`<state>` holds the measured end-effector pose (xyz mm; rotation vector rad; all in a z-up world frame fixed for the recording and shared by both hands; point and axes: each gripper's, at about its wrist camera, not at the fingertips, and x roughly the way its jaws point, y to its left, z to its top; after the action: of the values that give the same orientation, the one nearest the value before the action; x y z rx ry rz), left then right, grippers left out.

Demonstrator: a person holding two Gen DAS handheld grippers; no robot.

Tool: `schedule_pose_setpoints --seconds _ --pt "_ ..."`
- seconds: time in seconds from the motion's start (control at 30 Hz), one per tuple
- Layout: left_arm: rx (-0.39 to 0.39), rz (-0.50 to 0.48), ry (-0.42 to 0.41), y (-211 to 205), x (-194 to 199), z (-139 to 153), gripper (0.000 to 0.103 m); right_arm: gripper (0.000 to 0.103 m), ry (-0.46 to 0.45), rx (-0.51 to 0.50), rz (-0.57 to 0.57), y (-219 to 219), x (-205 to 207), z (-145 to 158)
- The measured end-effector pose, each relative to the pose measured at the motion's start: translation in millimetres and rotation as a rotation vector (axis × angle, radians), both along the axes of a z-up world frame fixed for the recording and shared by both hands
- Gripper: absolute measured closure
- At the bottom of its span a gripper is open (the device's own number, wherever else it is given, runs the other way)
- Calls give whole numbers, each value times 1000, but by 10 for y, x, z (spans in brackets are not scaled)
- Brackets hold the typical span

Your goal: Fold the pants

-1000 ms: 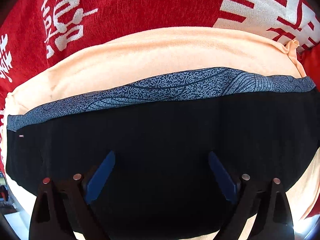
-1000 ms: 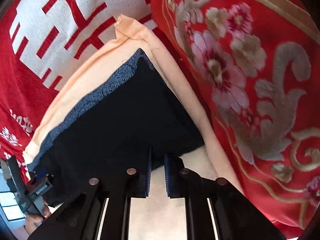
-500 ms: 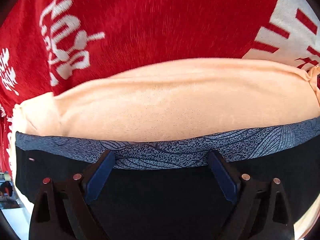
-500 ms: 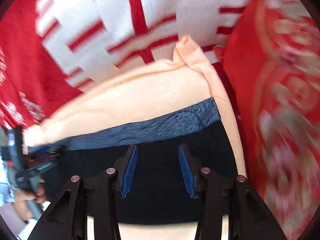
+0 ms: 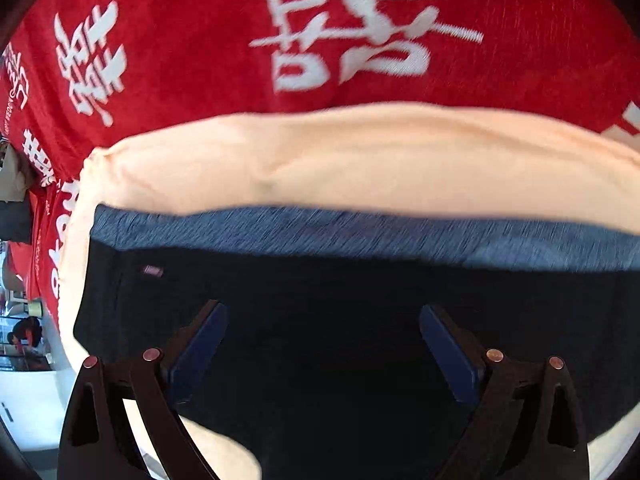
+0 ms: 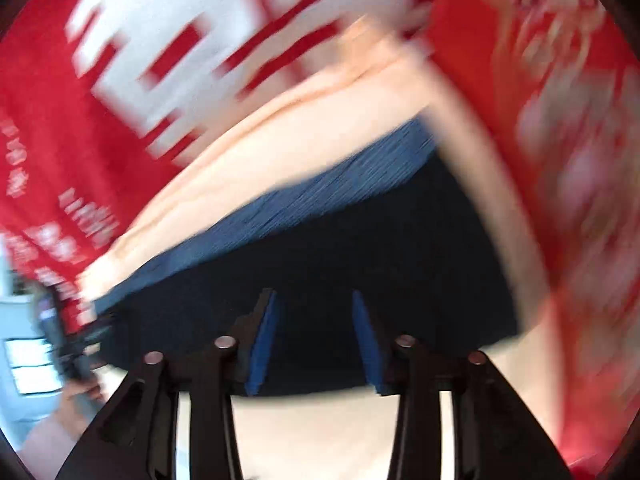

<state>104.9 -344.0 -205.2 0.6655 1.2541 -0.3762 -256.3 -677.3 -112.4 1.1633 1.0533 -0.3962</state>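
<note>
The pants (image 5: 320,312) are black with a blue patterned waistband (image 5: 320,236) and lie folded on a peach cloth (image 5: 360,160). My left gripper (image 5: 324,344) is open and empty, hovering over the black fabric. In the right wrist view the pants (image 6: 360,248) show as a dark shape with the blue band (image 6: 300,200) on its far side; the image is motion-blurred. My right gripper (image 6: 314,340) is open and empty over the near edge of the pants. The left gripper (image 6: 68,332) shows at the far left there.
A red blanket with white characters (image 5: 240,40) lies under the peach cloth. A red floral cloth (image 6: 560,140) lies to the right. The room beyond the bed edge shows at the left (image 5: 20,340).
The right gripper has opened and let go of the pants edge, then swung left. The left gripper has stayed open and shifted left; the folded pants lie still.
</note>
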Motion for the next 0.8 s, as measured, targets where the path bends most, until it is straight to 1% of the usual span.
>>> schedule_pose_setpoints --seconds 0.03,0.07,0.1,0.2,0.3,0.37,0.43,0.5,0.57,0.6,0.67,0.77,0.8 --pt "-1 4 10 79 30 -15 5 55 -20 32 27 200 68 13" --pt "-6 8 20 143 -36 -53 5 55 -51 76 68 482 205 4" --pt "-12 11 28 226 -102 -50 5 55 -75 108 91 649 324 -2" --pt "-28 2 38 487 41 -33 5 55 -159 218 135 1376 753 -84" --pt "-36 -15 42 746 151 -25 5 55 -217 288 136 1975 1118 -163" --pt "-40 -36 27 846 285 25 5 55 -229 315 129 2210 1372 -313" --pt "-36 -53 5 1038 471 -2 5 55 -239 335 115 2442 1593 -427" --pt "-19 -61 -10 1248 672 -94 5 55 -243 357 98 2637 1710 -527" --pt "-16 -60 -4 1446 843 -199 5 55 -254 381 81 2741 1724 -611" --pt "-31 -65 5 1541 908 -245 5 55 -263 388 71 2771 1724 -628" --pt "-95 -85 19 1671 974 -272 0 55 -279 392 52 2764 1752 -651" --pt "-158 -104 43 1750 1039 -308 0 55 -280 409 0 2730 1822 -748" --pt "-174 -110 47 1764 1053 -318 0 55 -275 423 -24 2693 1780 -771"
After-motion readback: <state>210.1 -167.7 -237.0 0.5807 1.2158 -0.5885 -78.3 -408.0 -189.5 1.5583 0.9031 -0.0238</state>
